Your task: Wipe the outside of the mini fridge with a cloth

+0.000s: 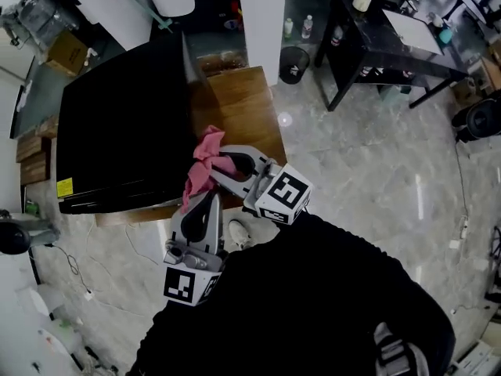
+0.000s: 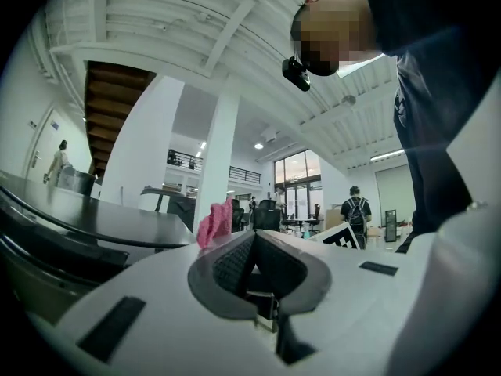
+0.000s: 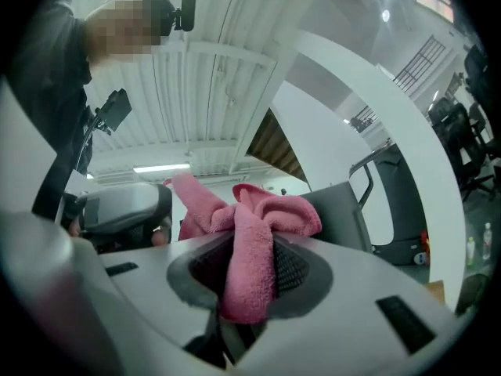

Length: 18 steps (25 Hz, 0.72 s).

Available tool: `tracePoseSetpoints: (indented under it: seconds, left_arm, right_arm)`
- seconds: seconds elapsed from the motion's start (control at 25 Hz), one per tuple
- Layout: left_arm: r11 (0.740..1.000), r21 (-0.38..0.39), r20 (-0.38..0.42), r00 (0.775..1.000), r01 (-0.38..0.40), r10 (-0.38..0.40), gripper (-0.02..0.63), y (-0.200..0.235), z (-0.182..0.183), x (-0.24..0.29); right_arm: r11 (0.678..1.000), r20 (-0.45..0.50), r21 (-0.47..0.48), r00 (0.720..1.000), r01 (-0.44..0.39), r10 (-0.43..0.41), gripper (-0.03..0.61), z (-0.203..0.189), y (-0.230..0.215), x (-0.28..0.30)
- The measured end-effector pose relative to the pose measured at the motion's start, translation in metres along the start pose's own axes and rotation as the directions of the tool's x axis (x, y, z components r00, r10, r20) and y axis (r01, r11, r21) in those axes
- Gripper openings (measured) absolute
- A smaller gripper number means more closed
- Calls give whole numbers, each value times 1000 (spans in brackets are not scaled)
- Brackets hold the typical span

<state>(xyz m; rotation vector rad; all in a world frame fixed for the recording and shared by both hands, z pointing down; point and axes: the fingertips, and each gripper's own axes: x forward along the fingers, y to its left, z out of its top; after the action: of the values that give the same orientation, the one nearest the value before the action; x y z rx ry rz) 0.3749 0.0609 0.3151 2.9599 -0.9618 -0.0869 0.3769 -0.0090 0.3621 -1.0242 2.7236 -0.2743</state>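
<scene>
While L gripper [image 2: 252, 236] sits closed, R gripper [image 3: 250, 247] pinches cloth [image 1: 202, 167].

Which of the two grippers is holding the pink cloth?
The right gripper: its jaws clamp the pink cloth. The left gripper is shut on nothing.

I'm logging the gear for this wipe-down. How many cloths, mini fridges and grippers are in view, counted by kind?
pink cloth: 1
black mini fridge: 1
grippers: 2 (left gripper, right gripper)
Total: 4
</scene>
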Motion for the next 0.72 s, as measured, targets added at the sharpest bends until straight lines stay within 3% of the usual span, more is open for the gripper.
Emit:
tracePoseSetpoints:
  seconds: [0.16, 0.28, 0.44, 0.6, 0.72]
  left_arm:
    - [994, -7, -11, 994, -108, 107, 6, 11, -3, 33]
    - [986, 35, -61, 985, -161, 163, 6, 10, -10, 54]
    - [973, 36, -98, 968, -230, 233, 6, 14, -20, 85]
    - [955, 16, -45, 954, -295, 295, 6, 24, -23, 114]
    - [940, 10, -48, 939, -341, 341, 6, 32, -32, 130]
  right_arm:
    - [994, -4, 64, 996, -84, 85, 100, -5, -32, 15]
    - [984, -26, 91, 987, -153, 156, 100, -4, -56, 28]
    - [967, -47, 109, 971, -229, 235, 101, 1, -92, 51]
    - [965, -42, 94, 968, -244, 249, 101, 5, -129, 68]
    - [967, -37, 101, 970, -235, 240, 101, 6, -158, 82]
